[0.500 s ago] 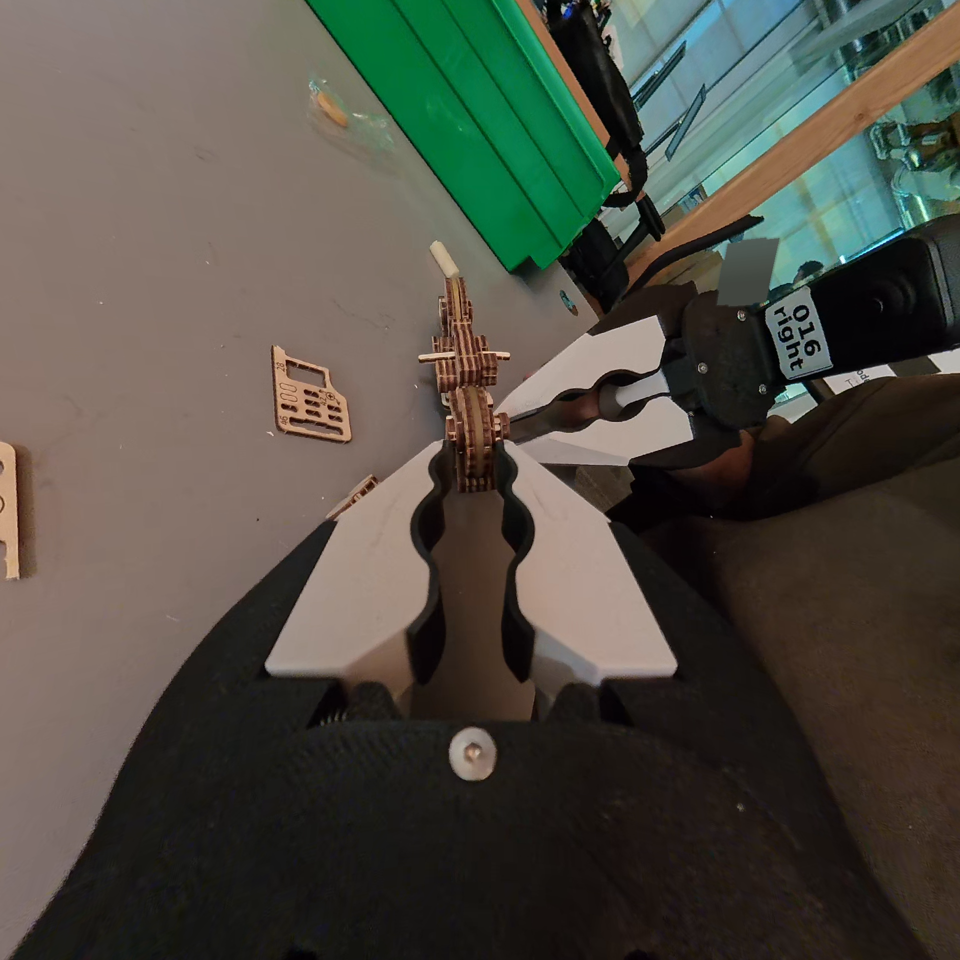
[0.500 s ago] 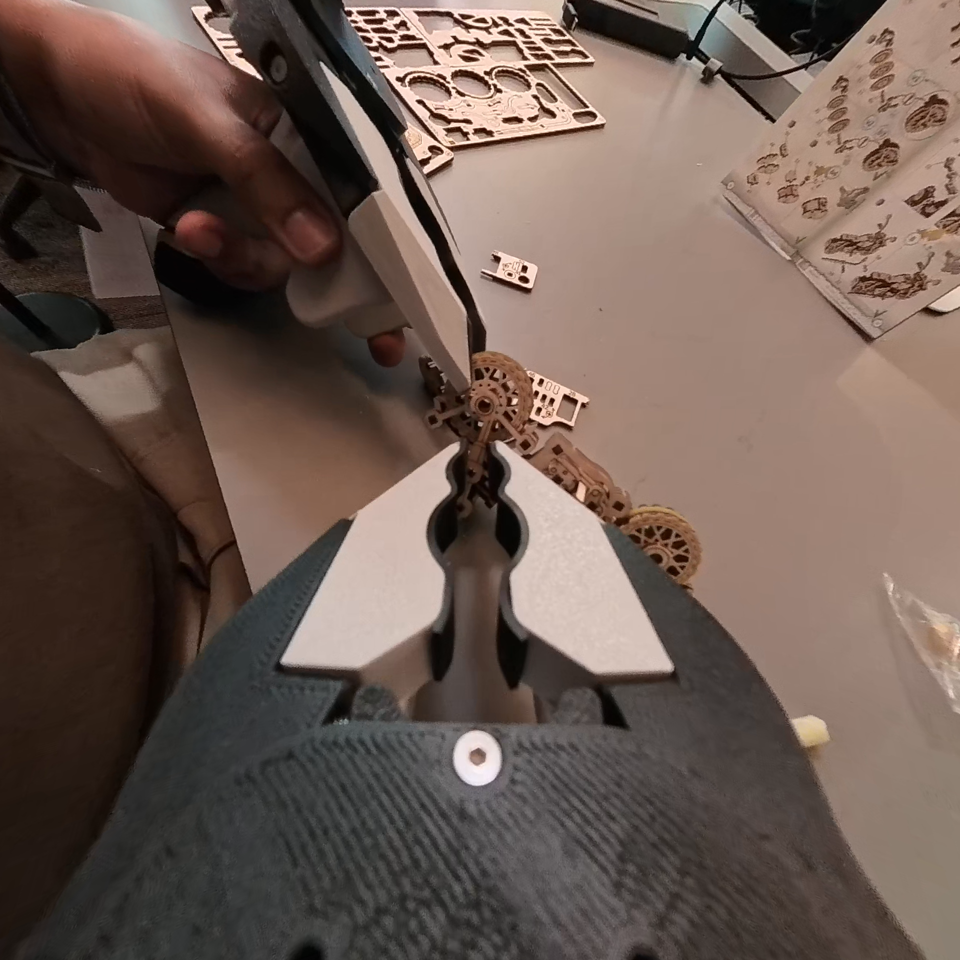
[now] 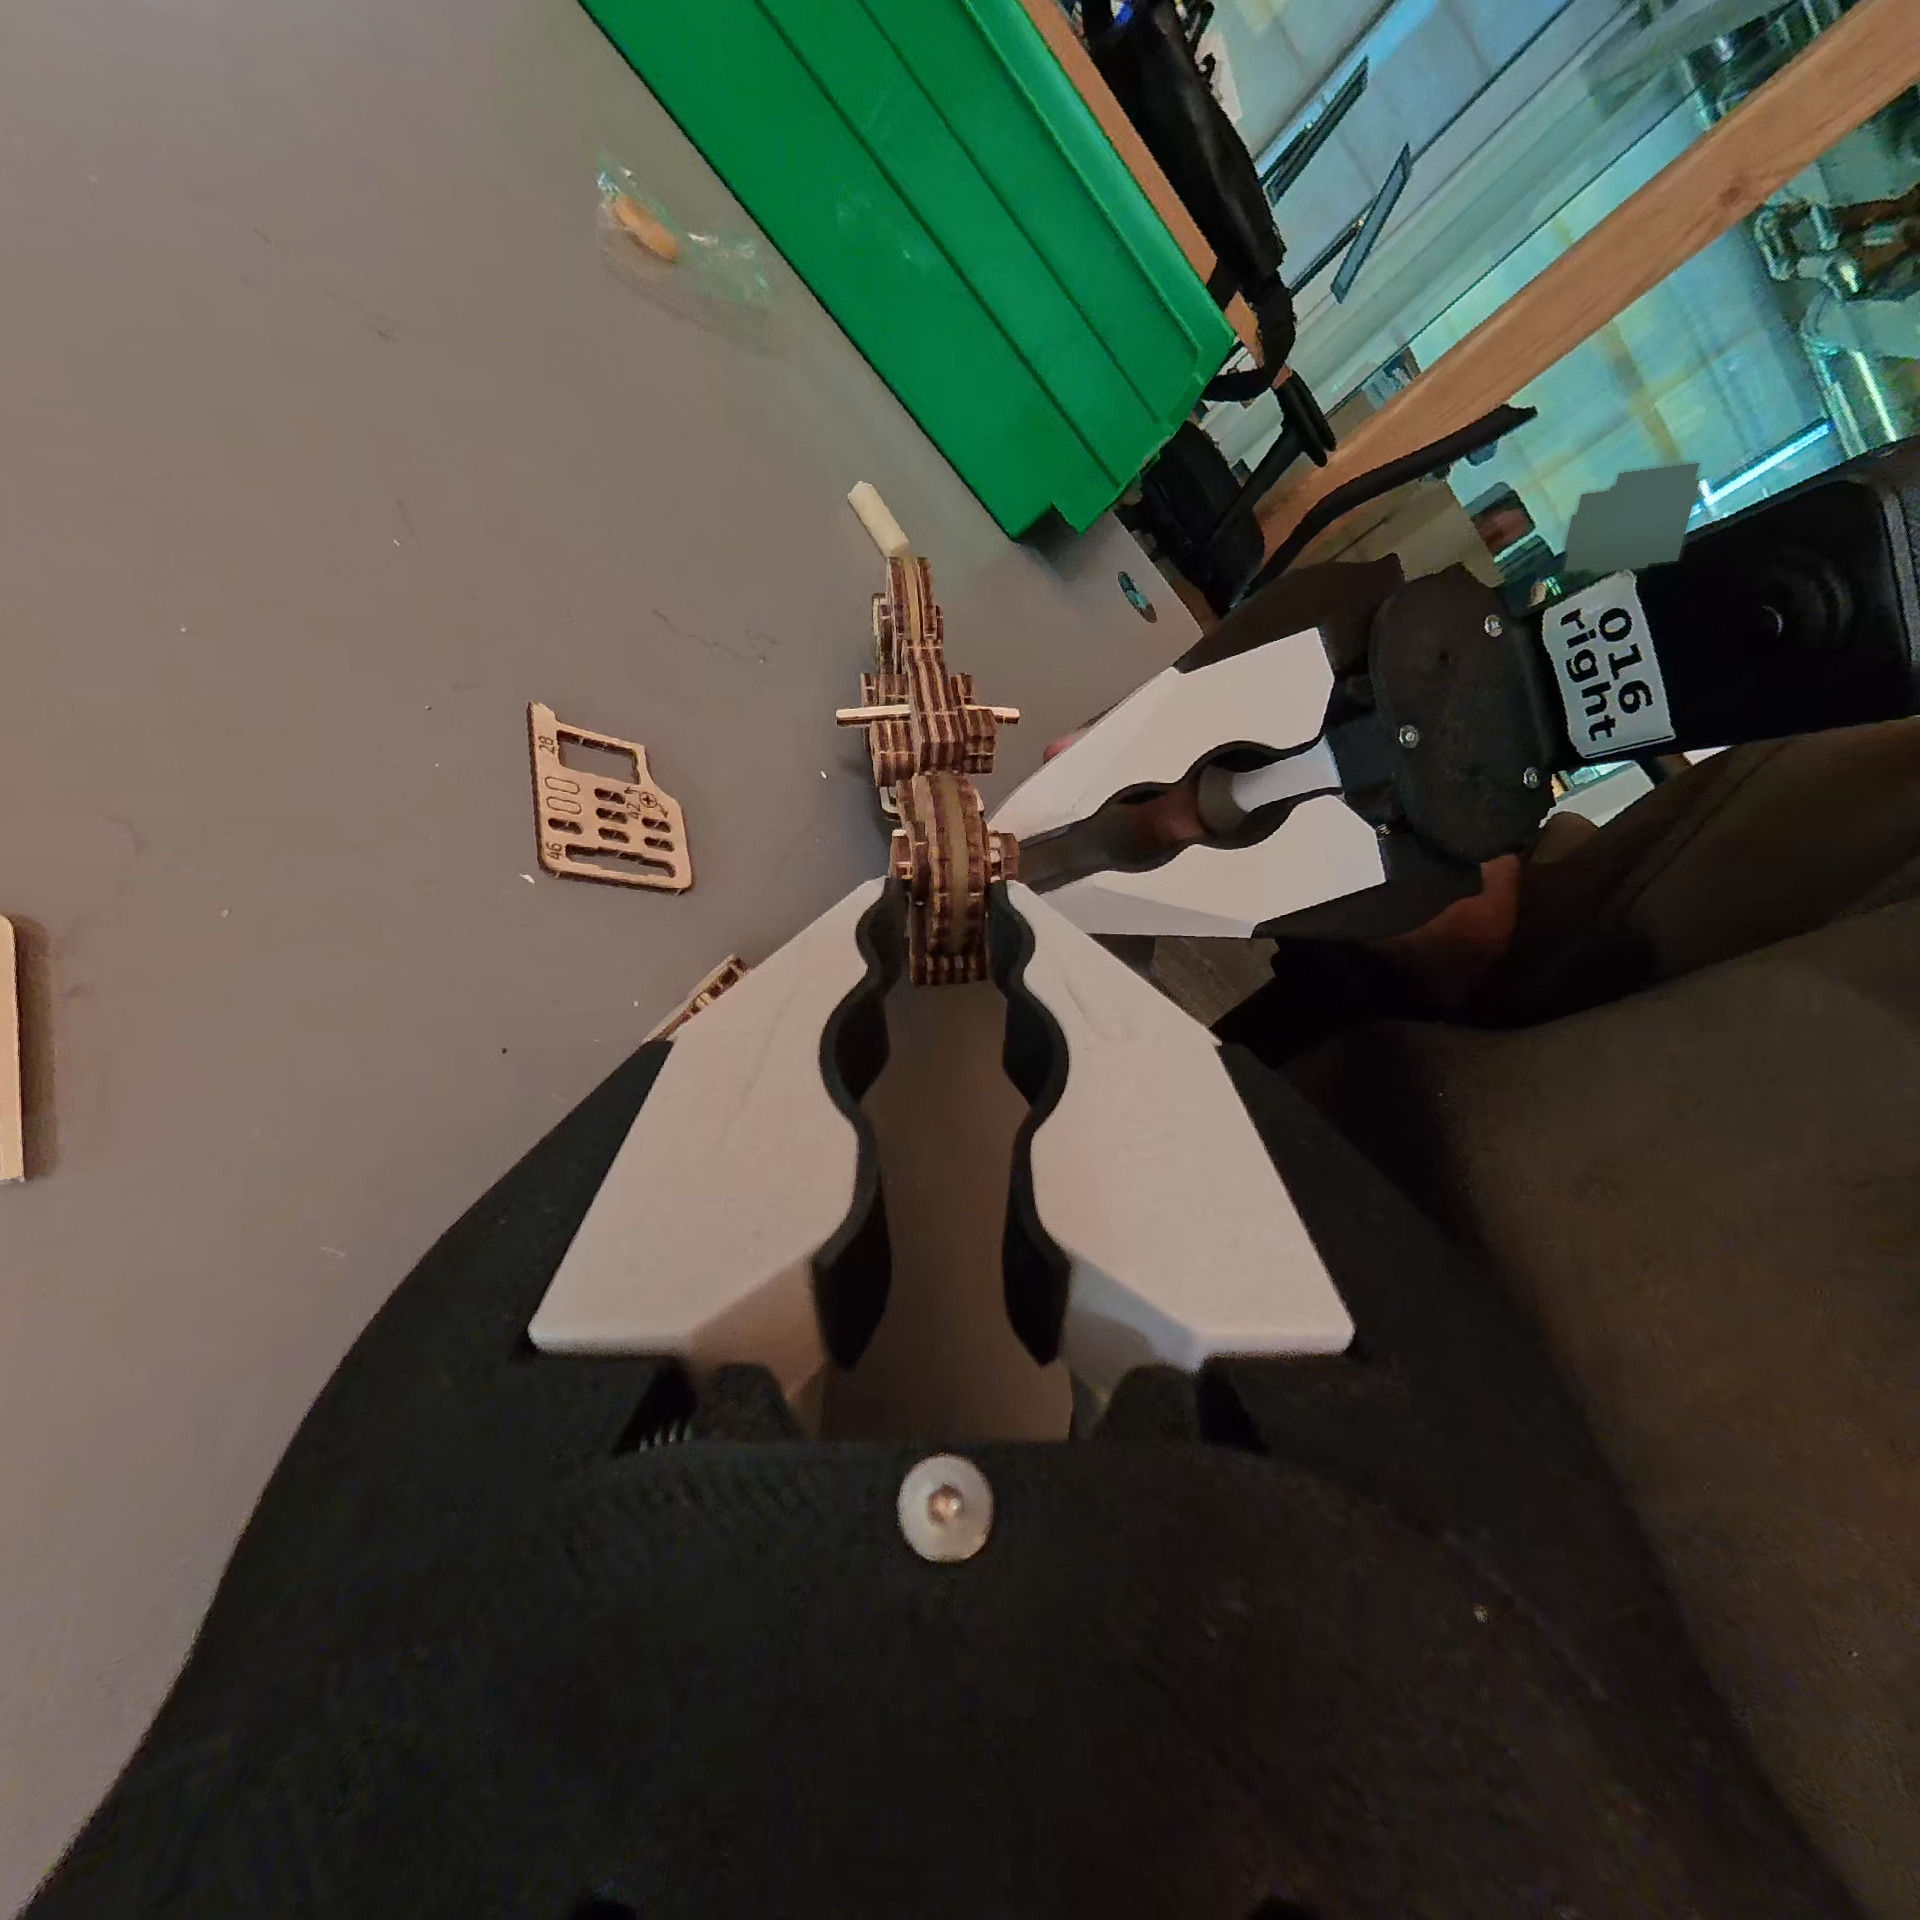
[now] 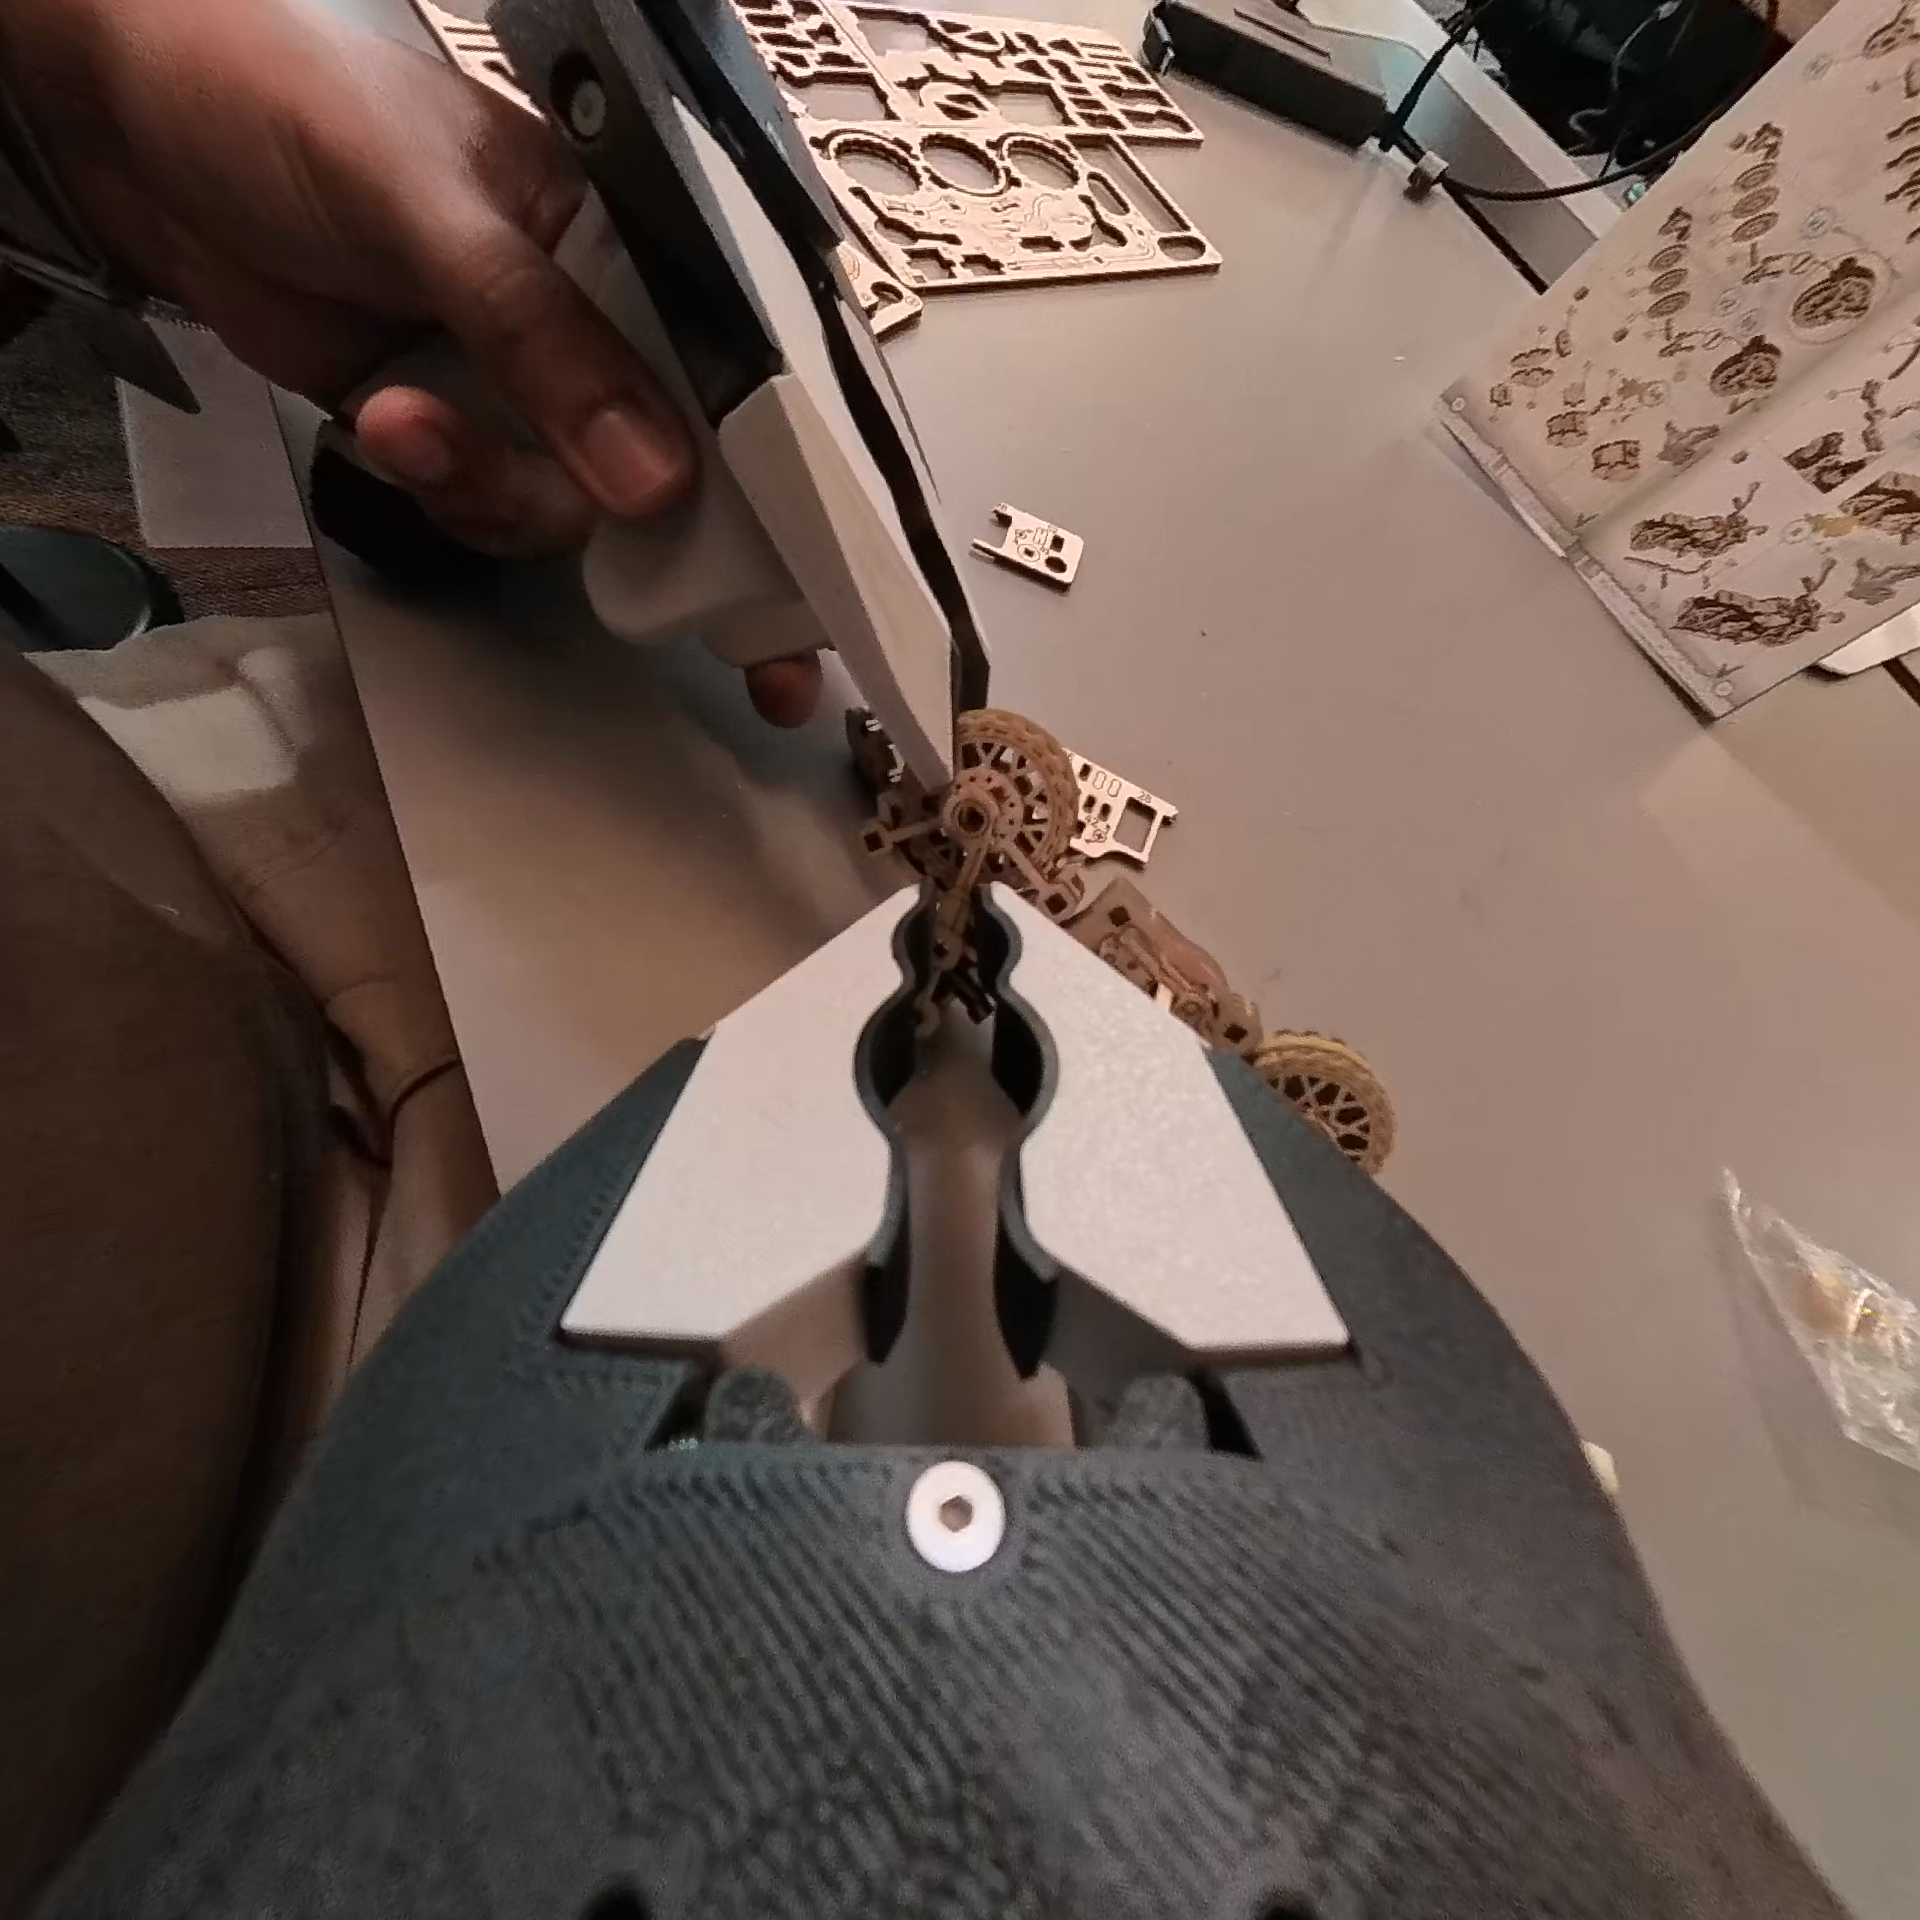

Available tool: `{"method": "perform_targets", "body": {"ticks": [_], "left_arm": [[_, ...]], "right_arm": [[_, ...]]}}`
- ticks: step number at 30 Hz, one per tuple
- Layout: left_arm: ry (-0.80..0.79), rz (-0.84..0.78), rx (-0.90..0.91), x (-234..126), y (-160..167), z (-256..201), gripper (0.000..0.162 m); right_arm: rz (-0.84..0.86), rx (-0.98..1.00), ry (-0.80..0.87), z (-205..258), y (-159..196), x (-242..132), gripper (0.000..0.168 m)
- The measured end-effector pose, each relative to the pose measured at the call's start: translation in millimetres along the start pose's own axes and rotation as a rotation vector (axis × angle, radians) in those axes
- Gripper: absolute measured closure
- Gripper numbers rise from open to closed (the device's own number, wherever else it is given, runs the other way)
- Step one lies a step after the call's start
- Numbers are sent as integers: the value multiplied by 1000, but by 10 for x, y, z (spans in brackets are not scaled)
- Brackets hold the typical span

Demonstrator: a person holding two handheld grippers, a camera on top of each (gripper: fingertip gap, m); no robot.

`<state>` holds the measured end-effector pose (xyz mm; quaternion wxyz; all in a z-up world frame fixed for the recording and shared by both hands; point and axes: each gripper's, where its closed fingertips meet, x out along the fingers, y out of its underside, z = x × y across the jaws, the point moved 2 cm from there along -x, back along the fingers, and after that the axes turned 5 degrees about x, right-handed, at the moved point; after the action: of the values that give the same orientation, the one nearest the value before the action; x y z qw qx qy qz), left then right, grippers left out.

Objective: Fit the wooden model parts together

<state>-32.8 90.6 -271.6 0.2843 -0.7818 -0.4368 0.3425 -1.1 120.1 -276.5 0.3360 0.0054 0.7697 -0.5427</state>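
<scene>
The left gripper clamps the wooden model's wheel, steadying it above the table, while the right gripper, from three o'clock, pinches the crank piece at its hub.

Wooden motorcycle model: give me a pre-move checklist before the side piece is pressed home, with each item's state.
1. Left tongs clamped on the wooden motorcycle model's wheel: ok.
2. Right tongs shut on the thin crank piece: ok.
3. Crank piece meets the wheel hub: ok.
4. Crank piece fully seated on the hub: cannot tell.
5. Model's far wheel resting on the table: cannot tell.
6. Loose flat part lies apart from the model: ok.
</scene>
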Motion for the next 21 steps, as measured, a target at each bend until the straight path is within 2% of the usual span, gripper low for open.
{"method": "perform_targets", "body": {"ticks": [21], "left_arm": [[22, -5, 12, 0, -6, -32, 143]], "right_arm": [[-1, -10, 3, -4, 0, -1, 163]]}}
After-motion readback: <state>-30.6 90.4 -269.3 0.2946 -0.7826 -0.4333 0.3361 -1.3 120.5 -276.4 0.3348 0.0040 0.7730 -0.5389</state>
